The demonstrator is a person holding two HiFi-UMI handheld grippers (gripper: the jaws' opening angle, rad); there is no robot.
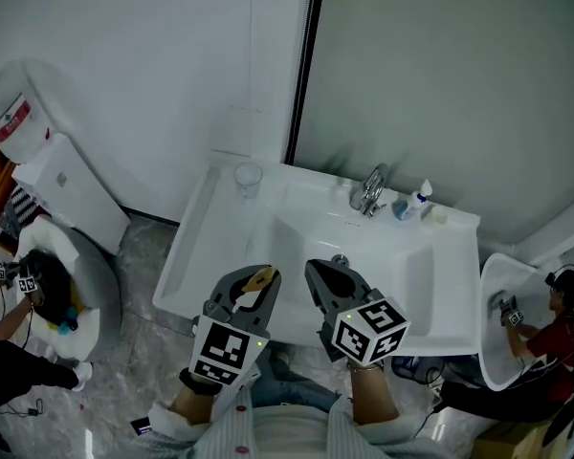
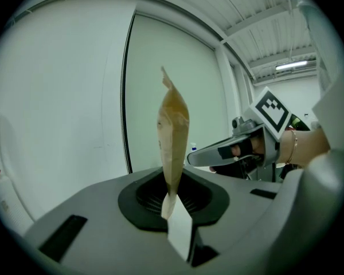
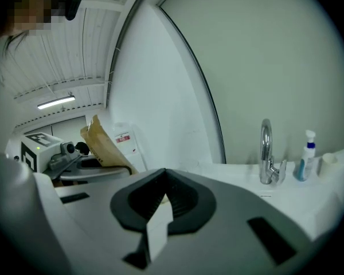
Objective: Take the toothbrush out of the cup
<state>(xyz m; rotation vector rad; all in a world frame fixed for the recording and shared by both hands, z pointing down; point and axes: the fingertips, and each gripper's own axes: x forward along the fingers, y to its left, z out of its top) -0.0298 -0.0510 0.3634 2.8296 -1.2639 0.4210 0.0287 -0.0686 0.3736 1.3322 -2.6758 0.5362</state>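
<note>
Pinching a brown paper packet (image 2: 173, 125), likely the wrapped toothbrush, in my left gripper (image 2: 169, 206) by its lower end. It looks light and crushable, well clear of the cup (image 1: 248, 178). My right gripper (image 3: 159, 204) is closed and empty.

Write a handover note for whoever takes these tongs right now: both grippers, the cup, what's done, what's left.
Left tongs: shut on a brown paper packet, over the sink's front edge.
Right tongs: shut, empty, beside the left.
Cup: clear, at the sink's back left, left of the faucet.
Done: no toothbrush shows in the cup; whether the packet holds it cannot be told.
Left: probably check the packet and set it down.
</note>
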